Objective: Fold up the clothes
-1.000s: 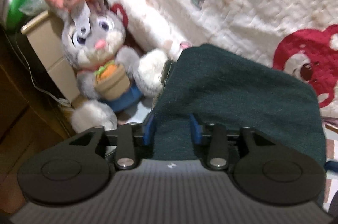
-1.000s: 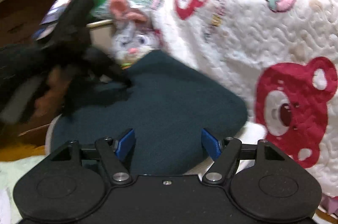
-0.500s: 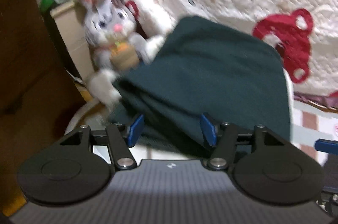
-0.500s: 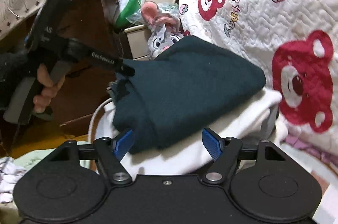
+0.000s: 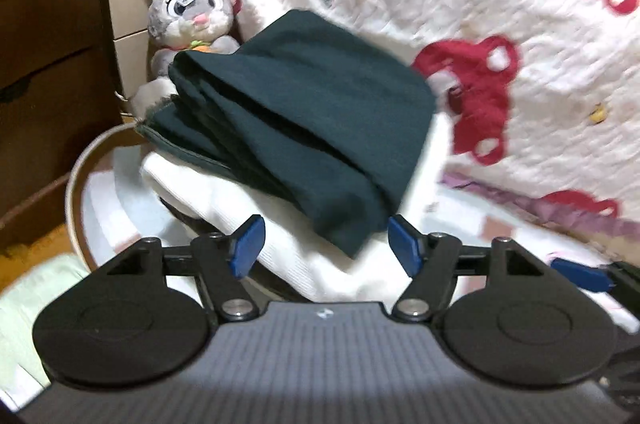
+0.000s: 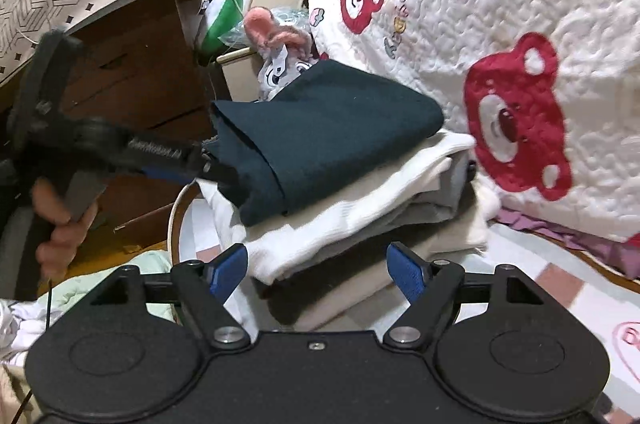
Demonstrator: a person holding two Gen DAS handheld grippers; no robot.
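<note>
Both claws now stand wide open and empty — the left claw (image 5: 322, 244) has let go of the green garment (image 5: 304, 127) it pinched a second ago and drawn back, as has the right claw (image 6: 320, 270). The garment lies folded atop the white pile (image 6: 360, 220) — this piece looks done.

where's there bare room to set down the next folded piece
Bare room is scarce. The flat top of the dark green garment crowning the stack is free. A striped patch lies bare right of the stack, below the bear quilt. Left is crowded: plush rabbit, round rim, left claw.
</note>
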